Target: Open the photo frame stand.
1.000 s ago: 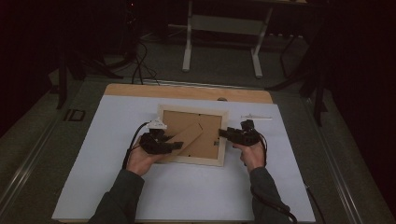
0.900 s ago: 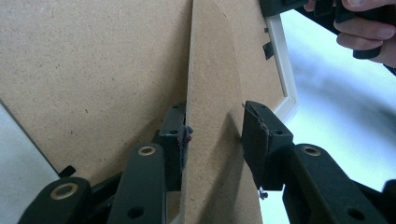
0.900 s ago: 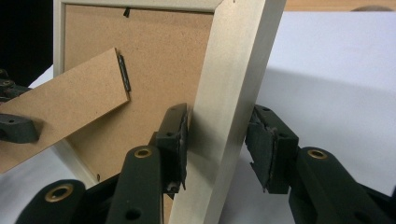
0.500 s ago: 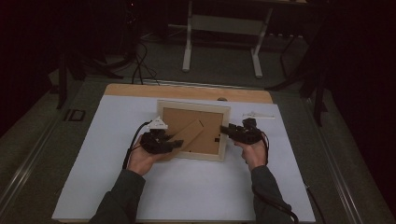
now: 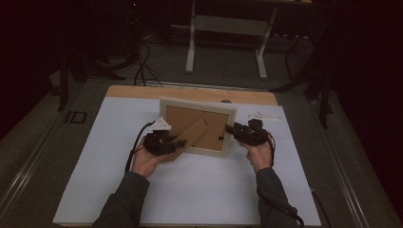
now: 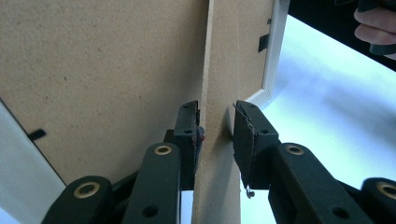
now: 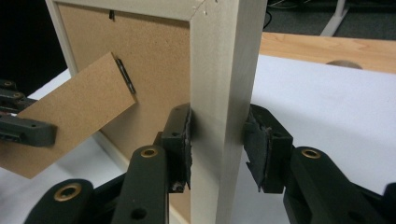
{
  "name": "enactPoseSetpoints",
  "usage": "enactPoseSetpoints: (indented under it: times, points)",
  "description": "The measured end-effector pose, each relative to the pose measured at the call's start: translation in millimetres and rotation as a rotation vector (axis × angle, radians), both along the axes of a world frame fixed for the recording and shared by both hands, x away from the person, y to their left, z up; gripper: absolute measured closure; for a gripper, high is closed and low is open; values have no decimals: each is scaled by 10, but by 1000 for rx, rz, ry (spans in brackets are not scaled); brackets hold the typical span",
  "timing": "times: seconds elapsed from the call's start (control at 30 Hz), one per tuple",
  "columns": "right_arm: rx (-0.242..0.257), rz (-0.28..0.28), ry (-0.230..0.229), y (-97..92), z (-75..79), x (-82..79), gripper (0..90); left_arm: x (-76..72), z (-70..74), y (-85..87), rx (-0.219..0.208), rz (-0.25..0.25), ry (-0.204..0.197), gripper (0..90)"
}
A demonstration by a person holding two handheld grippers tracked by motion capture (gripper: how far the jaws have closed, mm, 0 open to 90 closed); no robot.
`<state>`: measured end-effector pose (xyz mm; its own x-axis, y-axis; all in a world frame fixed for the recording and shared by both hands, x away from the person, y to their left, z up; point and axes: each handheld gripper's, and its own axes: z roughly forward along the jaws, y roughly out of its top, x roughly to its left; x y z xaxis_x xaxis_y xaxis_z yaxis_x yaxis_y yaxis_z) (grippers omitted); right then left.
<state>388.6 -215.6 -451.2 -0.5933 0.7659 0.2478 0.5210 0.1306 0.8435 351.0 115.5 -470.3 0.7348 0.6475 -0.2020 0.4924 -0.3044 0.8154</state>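
Observation:
A pale wooden picture frame (image 5: 197,105) stands tilted on the white mat, its brown back toward me. Its brown fibreboard stand (image 5: 192,133) swings out toward the left. My left gripper (image 5: 177,143) is at the stand's lower end. In the left gripper view the jaws (image 6: 215,109) have just been closing and both pads press the stand's (image 6: 224,56) thin edge. My right gripper (image 5: 231,129) is at the frame's right side. In the right gripper view its jaws (image 7: 218,112) have just been closing and clamp the frame's bar (image 7: 219,56); the stand (image 7: 74,121) shows at left.
The white mat (image 5: 190,190) covers a table with a wooden strip (image 5: 142,91) at its far edge. A small white item (image 5: 261,115) lies right of the frame. Beyond the table are a pale metal stand (image 5: 228,28) and floor cables (image 5: 140,61).
The frame has tipped up steeper, its top edge higher in the high view. Both hands stay at its sides, hardly moved.

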Motion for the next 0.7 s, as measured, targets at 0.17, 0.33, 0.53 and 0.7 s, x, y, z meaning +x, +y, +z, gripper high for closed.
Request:
enactPoseSetpoints:
  times: [0.17, 0.33, 0.53, 0.7]
  points:
    - [-6, -5, -4, 7, 4, 12, 623, 15, 25, -14, 14, -6, -6, 733]
    - [-21, -10, -16, 27, 25, 22, 622, 26, 32, -23, 18, 2, -7, 737]
    - [-32, -12, -16, 48, 45, 50, 619, 16, 44, -45, 31, 2, -19, 741]
    - [-32, -20, -16, 68, 53, 70, 612, 17, 37, -49, 33, 12, -23, 741]
